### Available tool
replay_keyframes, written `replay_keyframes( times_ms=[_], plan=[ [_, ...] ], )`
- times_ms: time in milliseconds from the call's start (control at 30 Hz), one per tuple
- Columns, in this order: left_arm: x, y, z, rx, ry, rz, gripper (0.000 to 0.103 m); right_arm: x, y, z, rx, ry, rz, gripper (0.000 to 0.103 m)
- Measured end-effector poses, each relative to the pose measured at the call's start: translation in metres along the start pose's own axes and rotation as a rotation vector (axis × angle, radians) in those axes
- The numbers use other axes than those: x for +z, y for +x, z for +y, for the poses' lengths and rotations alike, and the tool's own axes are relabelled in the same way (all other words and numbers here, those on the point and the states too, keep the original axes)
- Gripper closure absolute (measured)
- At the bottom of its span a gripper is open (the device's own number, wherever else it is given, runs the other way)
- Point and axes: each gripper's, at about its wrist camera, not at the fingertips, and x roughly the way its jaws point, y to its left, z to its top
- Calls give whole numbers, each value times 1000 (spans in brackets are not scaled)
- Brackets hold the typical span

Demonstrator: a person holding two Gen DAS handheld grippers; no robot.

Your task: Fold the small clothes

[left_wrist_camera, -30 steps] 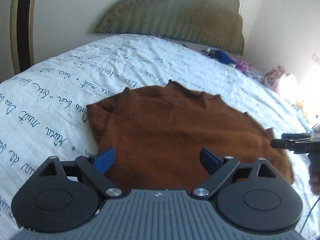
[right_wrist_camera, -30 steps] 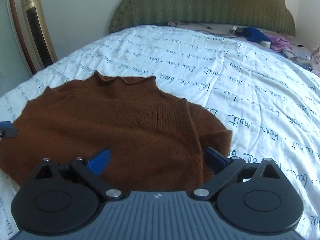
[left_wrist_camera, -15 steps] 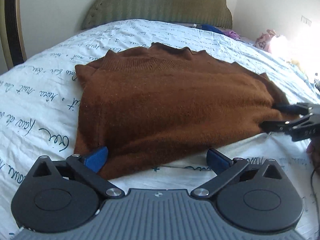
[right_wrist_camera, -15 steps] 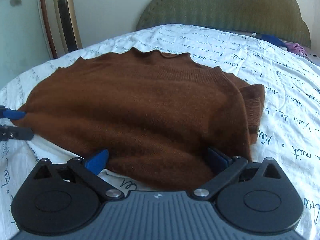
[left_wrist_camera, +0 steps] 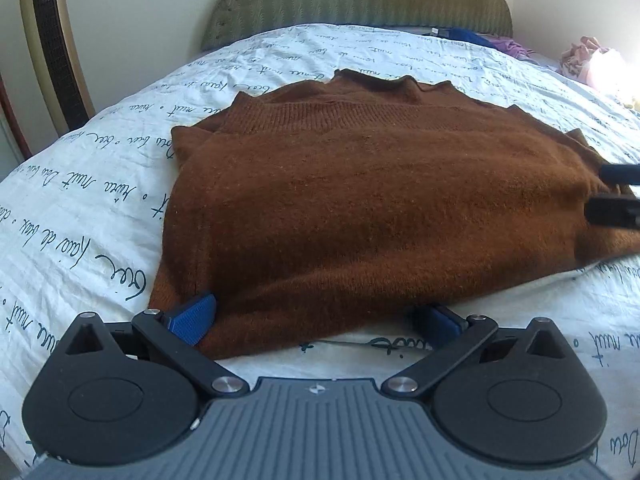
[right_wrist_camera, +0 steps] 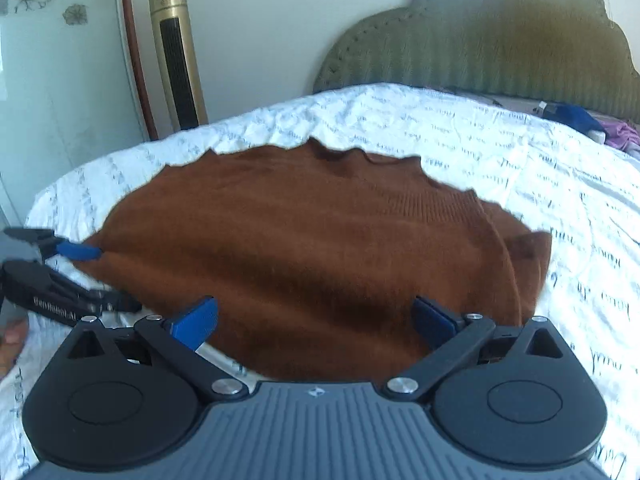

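Note:
A brown knitted sweater (left_wrist_camera: 380, 200) lies flat on the white bedsheet (left_wrist_camera: 80, 216), collar toward the headboard. My left gripper (left_wrist_camera: 316, 320) is open wide at the near left hem; its left pad (left_wrist_camera: 192, 318) touches the fabric edge and the right pad rests on bare sheet. In the right wrist view the sweater (right_wrist_camera: 320, 248) fills the middle, and my right gripper (right_wrist_camera: 316, 320) stands open low over its near right part, pads apart from each other. The left gripper (right_wrist_camera: 92, 276) shows at the sweater's left corner, the right gripper (left_wrist_camera: 608, 194) at its right edge.
A green padded headboard (right_wrist_camera: 480, 48) closes the far end of the bed. A gold tower fan (right_wrist_camera: 176, 52) and a glass door (right_wrist_camera: 48, 80) stand at the left. Blue and purple clothes (right_wrist_camera: 592, 124) lie near the headboard, and a pink bundle (left_wrist_camera: 588, 56) sits far right. A hand (right_wrist_camera: 8, 340) holds the left gripper.
Both grippers have come down and drawn back toward the sweater's near hem, one at each lower corner. The left jaws have spread a little wider.

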Motion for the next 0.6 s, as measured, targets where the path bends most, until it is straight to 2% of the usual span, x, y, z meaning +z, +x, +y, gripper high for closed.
replay_keyframes(
  times_ms=[67,100,200,233,267,300,333,400,500,567,600],
  plan=[
    [4,3,-2,17,-12,17,0,16,10,-4,-40,26,-40,0],
    [6,4,-2,21,-20,22,0,22,17,-7,-41,55,-33,0],
    [6,4,-3,33,-26,28,0,28,44,-18,-35,139,75,0],
    [6,4,-2,31,-30,28,0,22,53,-21,-45,137,112,0],
    [6,4,-2,29,-29,27,0,13,60,-20,-64,84,134,0],
    [5,4,-2,27,-24,26,0,3,60,-14,-85,-14,103,0],
    [5,3,-2,25,-20,24,0,-1,59,-10,-95,-60,90,0],
    [4,3,0,14,-13,17,0,1,55,-9,-99,-54,93,0],
    [3,1,4,-12,-5,16,0,6,34,-9,-185,9,66,0],
    [1,0,6,-28,7,8,0,-1,16,-14,-179,63,37,0],
    [0,-1,6,-33,12,0,0,-9,17,-16,-199,60,71,0]
  ],
)
